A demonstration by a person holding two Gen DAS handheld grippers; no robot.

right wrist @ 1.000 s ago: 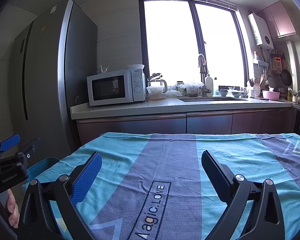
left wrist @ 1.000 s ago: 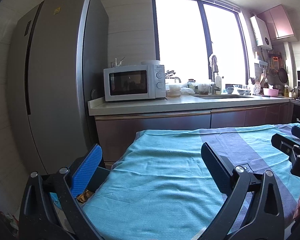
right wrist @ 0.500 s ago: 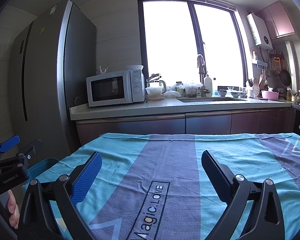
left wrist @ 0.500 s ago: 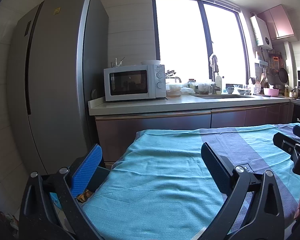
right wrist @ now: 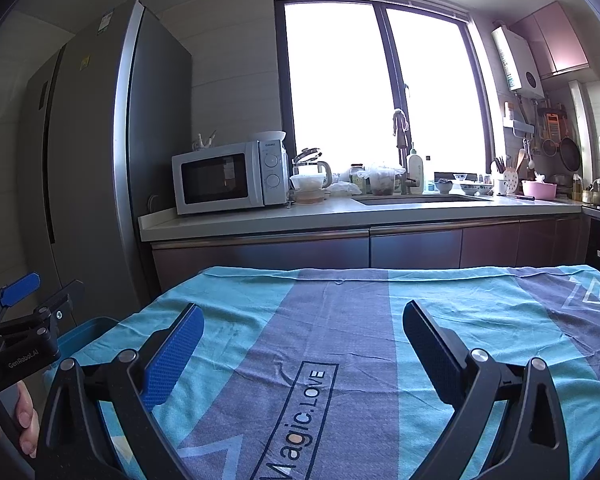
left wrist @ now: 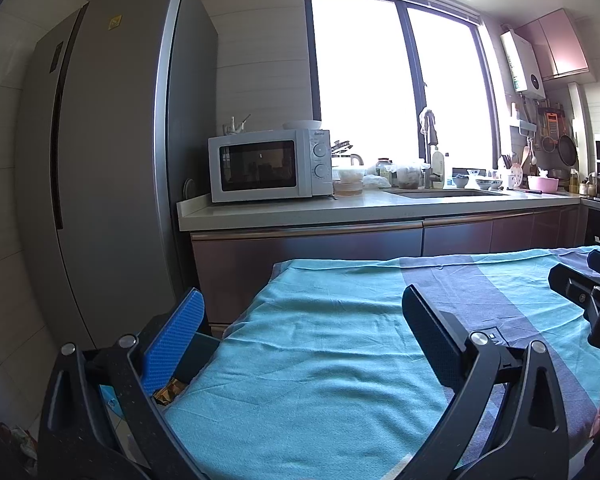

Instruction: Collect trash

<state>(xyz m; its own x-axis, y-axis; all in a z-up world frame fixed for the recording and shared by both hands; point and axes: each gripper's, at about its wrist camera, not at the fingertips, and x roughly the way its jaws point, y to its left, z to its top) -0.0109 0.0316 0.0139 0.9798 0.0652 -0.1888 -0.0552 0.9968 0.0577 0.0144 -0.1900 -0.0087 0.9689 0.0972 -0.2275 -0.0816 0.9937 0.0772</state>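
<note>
1. The refrigerator stood tall at the left of both my views, its side against the end of the kitchen counter.
2. A wide window glared white behind that counter, too bright for me to see anything through it.
3. Closest to me, a teal and grey cloth covered the flat surface under both tools; it carried a boxed "Magic.LOVE" print.
4. The white microwave sat on the counter beside the refrigerator, with a bowl on top and jars, a kettle and bottles crowded to its right near the sink.
5. A blue bin stood just off the cloth's left edge, low beside the refrigerator; only part of its rim showed.
6. My left gripper hung above the cloth's left edge, fingers spread wide apart and holding nothing; a hand showed gripping it in the right wrist view.
7. My right gripper hung over the middle of the cloth, fingers likewise spread wide and holding nothing.
8. The only trash I could make out was a crumpled gold wrapper, lying off the cloth's edge below the left gripper's blue finger, seemingly inside the bin.
</note>
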